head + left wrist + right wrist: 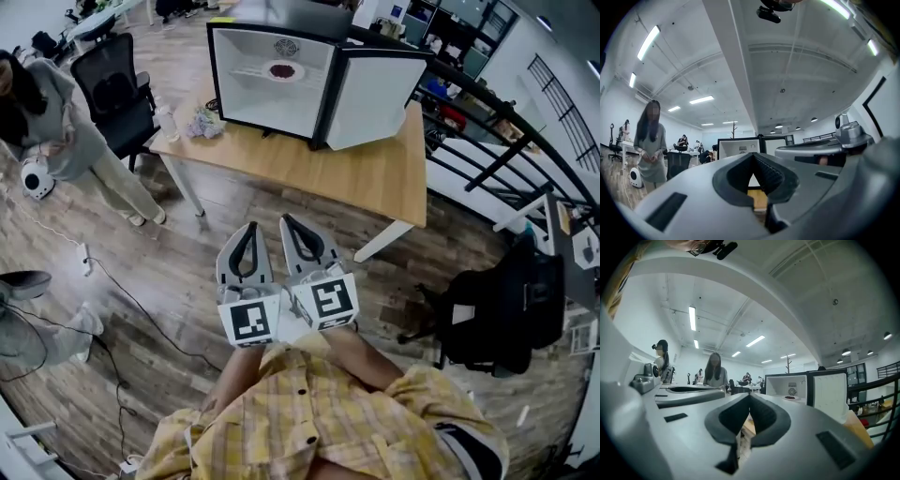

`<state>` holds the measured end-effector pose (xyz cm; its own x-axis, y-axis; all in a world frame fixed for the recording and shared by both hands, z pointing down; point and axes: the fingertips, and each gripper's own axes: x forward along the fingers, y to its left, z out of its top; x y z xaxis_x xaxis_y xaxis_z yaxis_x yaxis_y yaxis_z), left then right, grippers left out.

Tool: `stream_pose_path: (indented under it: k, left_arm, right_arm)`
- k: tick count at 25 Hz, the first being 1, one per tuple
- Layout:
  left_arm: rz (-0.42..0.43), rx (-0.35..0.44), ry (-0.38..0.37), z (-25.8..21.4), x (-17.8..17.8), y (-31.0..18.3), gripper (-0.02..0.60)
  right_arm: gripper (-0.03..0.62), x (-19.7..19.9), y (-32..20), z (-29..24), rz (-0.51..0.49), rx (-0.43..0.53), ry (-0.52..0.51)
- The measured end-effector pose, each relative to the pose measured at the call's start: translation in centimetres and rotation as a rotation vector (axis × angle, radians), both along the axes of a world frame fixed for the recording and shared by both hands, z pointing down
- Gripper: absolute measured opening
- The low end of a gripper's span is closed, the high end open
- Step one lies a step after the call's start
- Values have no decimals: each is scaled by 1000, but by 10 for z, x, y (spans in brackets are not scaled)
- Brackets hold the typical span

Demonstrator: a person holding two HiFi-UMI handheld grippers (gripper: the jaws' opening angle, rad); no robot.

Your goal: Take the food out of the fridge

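**Item 1: fridge** (246,94). Small countertop unit w/ black frame and white inside. It stands along the table's (366,173) far edge. The door (370,98) is open to the right, so we count that step as done.

**Item 2: food** (284,70). A dark red portion on a white plate (265,72), on the shelf inside the fridge nr the back wall. It is not yet out and, as far as we see, untouched.

**Item 3: left claw** (251,226). Jaws tip to tip, nothing btwn them. It is held level over the floor, short of the table's near edge and well apart from the fridge.

**Item 4: right claw** (285,218). Same condition: jaws pressed together and empty. It is just beside the left claw.

**Item 5: misc.** A flower bunch (203,122) sits at the table's left corner. An office chair (117,94) and a bystander (56,131) are beyond that corner. We judge none of these part of the job.

**Status (our judgement):** early stage.
- Done: door open.
- Left to do: close in on the table, open a claw and reach the shelf.
- Then take the plate w/ food, bring it out and set it on the table's bare near half.
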<state>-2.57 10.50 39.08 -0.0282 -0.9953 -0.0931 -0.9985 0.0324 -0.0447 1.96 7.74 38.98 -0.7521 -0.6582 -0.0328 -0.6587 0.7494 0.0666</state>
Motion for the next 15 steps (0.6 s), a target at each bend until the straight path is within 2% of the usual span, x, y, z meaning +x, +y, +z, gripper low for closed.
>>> stream_pose_path:
  k: [7, 11, 15]
  left_arm:
    - [1, 8, -6, -14, -41, -91, 8]
    - [7, -15, -4, -16, -51, -134, 8]
    - [11, -19, -44, -23, -55, -165, 8]
  right_arm:
    - [8, -29, -91, -12, 31, -14, -25]
    - [8, -39, -130, -13, 34, -23, -23]
    - [8, -44, -157, -17, 34, -37, -42]
